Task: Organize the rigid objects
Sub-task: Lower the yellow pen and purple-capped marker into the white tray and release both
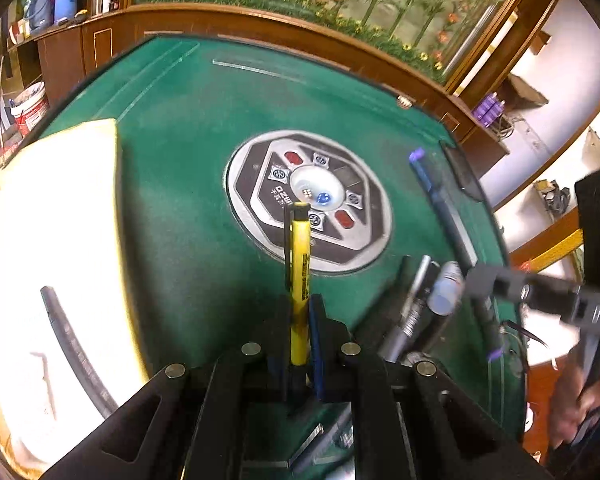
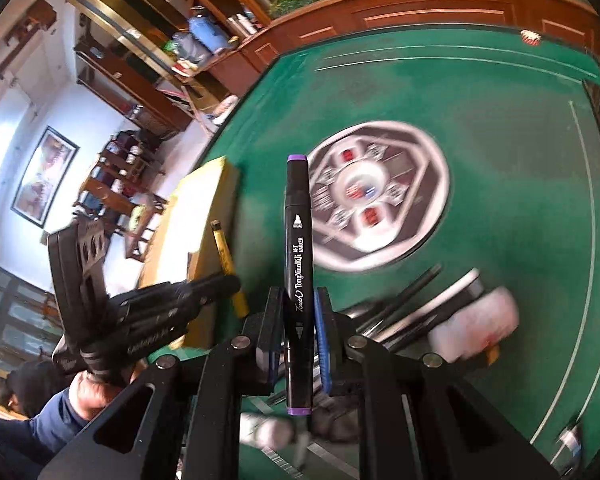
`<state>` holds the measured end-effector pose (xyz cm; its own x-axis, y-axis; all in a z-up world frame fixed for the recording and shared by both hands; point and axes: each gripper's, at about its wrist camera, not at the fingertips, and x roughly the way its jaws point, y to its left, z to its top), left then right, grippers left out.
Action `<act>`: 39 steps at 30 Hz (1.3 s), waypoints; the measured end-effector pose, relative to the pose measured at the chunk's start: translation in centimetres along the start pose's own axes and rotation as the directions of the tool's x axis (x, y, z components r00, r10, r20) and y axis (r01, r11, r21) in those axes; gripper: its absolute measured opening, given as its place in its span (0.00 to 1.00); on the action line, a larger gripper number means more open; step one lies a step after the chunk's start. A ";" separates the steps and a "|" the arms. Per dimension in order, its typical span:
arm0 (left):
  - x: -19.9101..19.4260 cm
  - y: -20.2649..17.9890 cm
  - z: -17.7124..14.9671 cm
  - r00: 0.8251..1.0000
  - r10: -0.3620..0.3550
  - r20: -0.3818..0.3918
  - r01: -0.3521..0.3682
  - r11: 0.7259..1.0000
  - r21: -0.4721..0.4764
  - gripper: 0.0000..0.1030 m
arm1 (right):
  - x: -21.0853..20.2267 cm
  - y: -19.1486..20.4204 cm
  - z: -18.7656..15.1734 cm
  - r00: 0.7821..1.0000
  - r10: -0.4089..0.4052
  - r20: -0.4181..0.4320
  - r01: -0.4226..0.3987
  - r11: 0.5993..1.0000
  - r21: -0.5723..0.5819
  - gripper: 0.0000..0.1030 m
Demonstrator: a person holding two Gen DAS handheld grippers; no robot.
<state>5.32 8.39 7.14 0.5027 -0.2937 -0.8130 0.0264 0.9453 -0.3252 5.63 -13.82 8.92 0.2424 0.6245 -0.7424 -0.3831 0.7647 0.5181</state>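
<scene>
My left gripper [image 1: 300,312] is shut on a yellow pen [image 1: 300,264] that sticks out forward above the green table [image 1: 180,184]. My right gripper [image 2: 300,304] is shut on a black art marker with purple ends [image 2: 298,248], held upright between the pads. In the left wrist view the right gripper [image 1: 484,280] comes in from the right with that marker [image 1: 440,200] across its fingers. The right wrist view shows the left gripper [image 2: 224,284] at the left with the yellow pen [image 2: 226,256], beside a yellow box [image 2: 208,200].
The yellow-rimmed box [image 1: 114,184] lies at the table's left with a black pen [image 1: 72,344] inside. Several loose pens and markers [image 1: 424,304] are piled at the near right. A round dice console [image 1: 308,200] sits mid-table. A wooden cabinet [image 1: 260,28] runs behind the table.
</scene>
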 end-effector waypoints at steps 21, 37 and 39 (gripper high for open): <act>-9.1 12.8 -3.0 0.994 0.019 0.110 0.004 0.978 -0.207 0.13 | 9.7 15.6 -1.3 0.989 0.034 -0.142 -0.061 0.980 -0.190 0.14; -7.9 17.1 -3.6 0.999 0.011 0.051 0.001 0.974 -0.225 0.13 | 19.2 17.7 -0.8 0.964 -0.143 -0.223 0.099 0.975 -0.198 0.14; -8.2 17.2 -3.8 0.998 0.011 0.054 0.001 0.975 -0.221 0.13 | 19.6 17.7 -0.9 0.960 -0.168 -0.225 0.121 0.971 -0.207 0.15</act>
<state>-1.61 26.52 6.37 0.5490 -0.2753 -0.7892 -0.1645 0.8901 -0.4250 2.77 11.82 3.11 0.0966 0.4356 -0.8950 -0.5267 0.7853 0.3254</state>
